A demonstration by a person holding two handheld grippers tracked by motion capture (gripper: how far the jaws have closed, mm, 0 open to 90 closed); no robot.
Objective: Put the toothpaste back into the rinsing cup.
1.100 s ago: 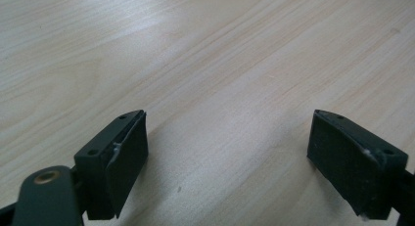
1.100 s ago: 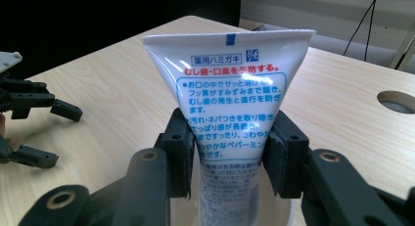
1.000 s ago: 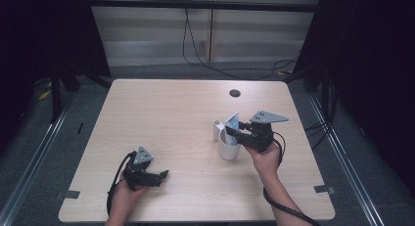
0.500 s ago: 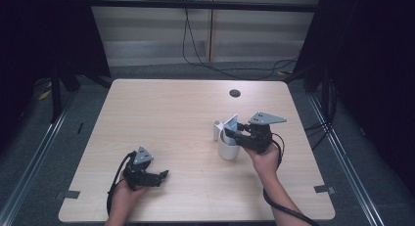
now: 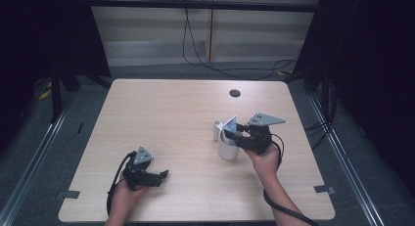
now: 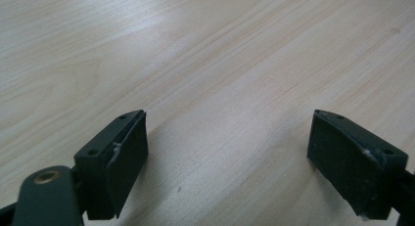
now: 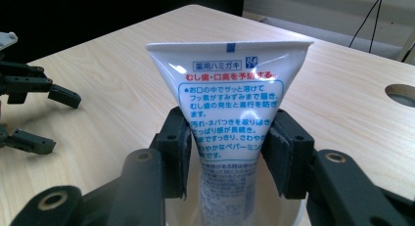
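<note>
White tube (image 7: 230, 113), blue-and-red print, crimp up.

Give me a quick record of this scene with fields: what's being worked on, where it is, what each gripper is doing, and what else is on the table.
item: white toothpaste tube, crimped end up
container: white cup, tube stands in it
right gripper: jaws flank the tube and have just been opening; contact unclear
left gripper: open, nothing between jaws, low over the table
other: round hole near the far edge
</note>
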